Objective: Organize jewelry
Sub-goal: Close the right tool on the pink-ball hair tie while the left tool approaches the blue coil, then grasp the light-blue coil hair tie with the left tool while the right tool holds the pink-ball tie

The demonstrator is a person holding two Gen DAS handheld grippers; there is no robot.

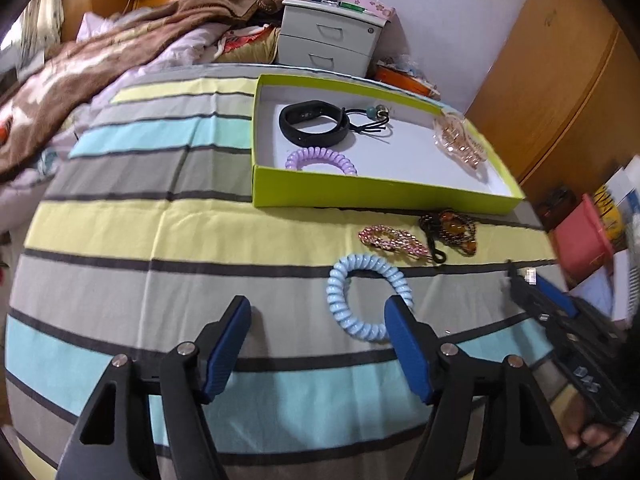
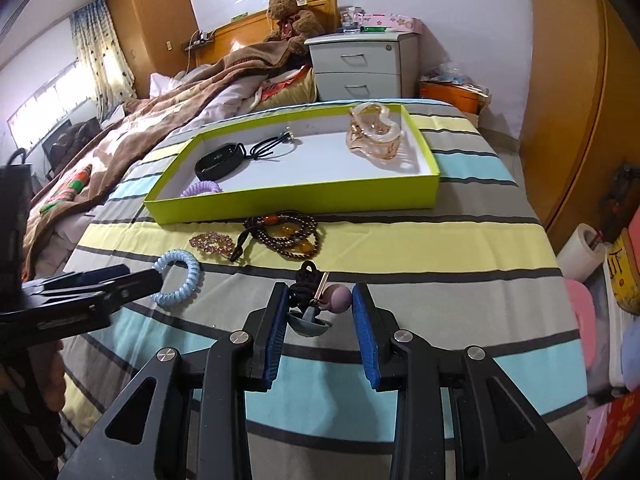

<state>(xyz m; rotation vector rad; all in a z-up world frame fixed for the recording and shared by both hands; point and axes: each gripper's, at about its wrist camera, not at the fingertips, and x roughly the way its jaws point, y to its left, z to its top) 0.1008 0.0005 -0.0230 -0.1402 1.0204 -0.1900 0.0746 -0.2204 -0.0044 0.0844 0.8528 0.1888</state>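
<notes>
A lime-green box [image 1: 360, 192] [image 2: 304, 204] lies on the striped bedspread. It holds a black band [image 1: 312, 124] [image 2: 220, 162], a black hair tie [image 1: 370, 122], a purple coil tie [image 1: 320, 160] [image 2: 200, 189] and an amber hair claw [image 1: 458, 140] [image 2: 376, 136]. In front of it lie a pink beaded clip [image 1: 394, 240] [image 2: 212, 242], a dark bead necklace [image 1: 452, 232] [image 2: 288, 236] and a light-blue coil tie [image 1: 366, 296] [image 2: 180, 276]. My left gripper [image 1: 318, 312] is open beside the blue coil. My right gripper [image 2: 318, 300] is open around a hair tie with a mauve ball [image 2: 316, 304].
A rumpled brown blanket [image 2: 120, 140] covers the bed's left side. A white nightstand [image 2: 360, 64] and a teddy bear [image 2: 292, 12] stand at the head. Wooden wardrobes [image 1: 560, 80] line the right. Boxes and clutter [image 2: 616, 280] sit beside the bed's right edge.
</notes>
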